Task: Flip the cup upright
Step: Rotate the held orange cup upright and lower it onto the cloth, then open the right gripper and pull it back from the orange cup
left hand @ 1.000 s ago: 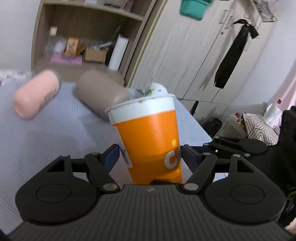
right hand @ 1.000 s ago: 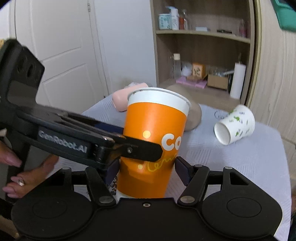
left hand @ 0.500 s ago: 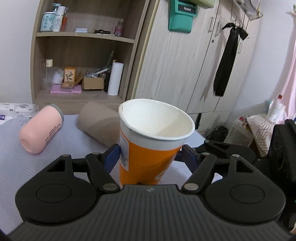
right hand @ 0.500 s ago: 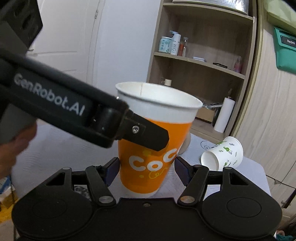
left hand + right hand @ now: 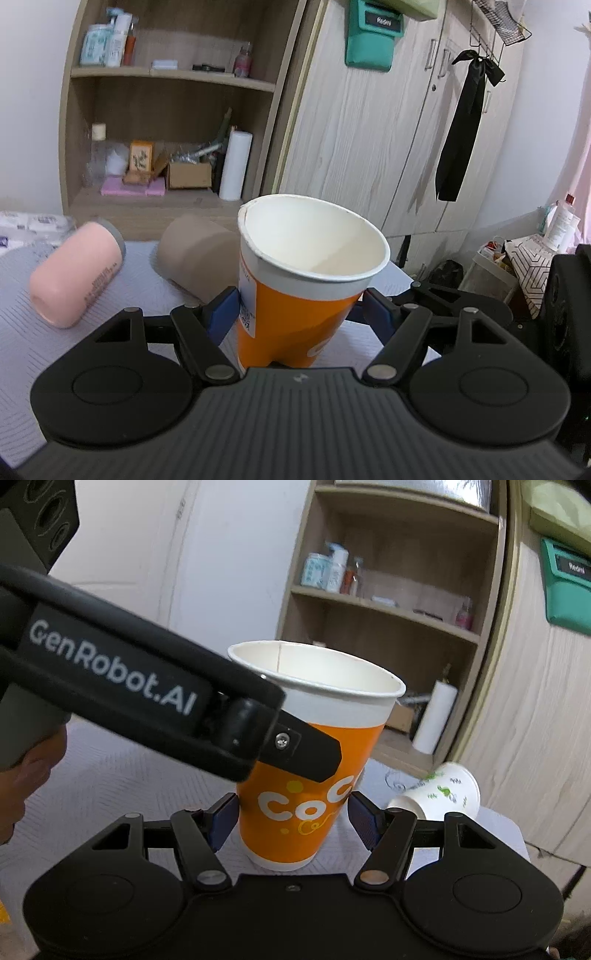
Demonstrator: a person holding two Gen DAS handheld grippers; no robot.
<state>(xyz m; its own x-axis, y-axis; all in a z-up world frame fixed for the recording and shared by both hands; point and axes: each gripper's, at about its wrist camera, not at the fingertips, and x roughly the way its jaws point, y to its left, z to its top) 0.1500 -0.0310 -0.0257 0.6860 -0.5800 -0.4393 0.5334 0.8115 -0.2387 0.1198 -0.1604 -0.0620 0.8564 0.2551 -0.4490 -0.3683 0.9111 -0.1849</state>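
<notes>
An orange paper cup (image 5: 295,317) with a white rim stands mouth up between the fingers of my left gripper (image 5: 299,312), whose blue pads press its sides. In the right wrist view the same cup (image 5: 306,812) stands with its base on the grey cloth, between the fingers of my right gripper (image 5: 291,818). The right pads sit close beside the cup with small gaps. The left gripper's black arm (image 5: 147,698) crosses in front of the cup's upper part.
A pink tumbler (image 5: 75,275) and a brown cup (image 5: 199,254) lie on their sides on the grey tablecloth (image 5: 48,350). A white cup with green print (image 5: 437,794) lies on its side at the right. A wooden shelf (image 5: 166,122) and wardrobe stand behind.
The orange cup has tipped from leaning to upright and come down onto the cloth. Both grippers tilted up with it, so I now see into its mouth.
</notes>
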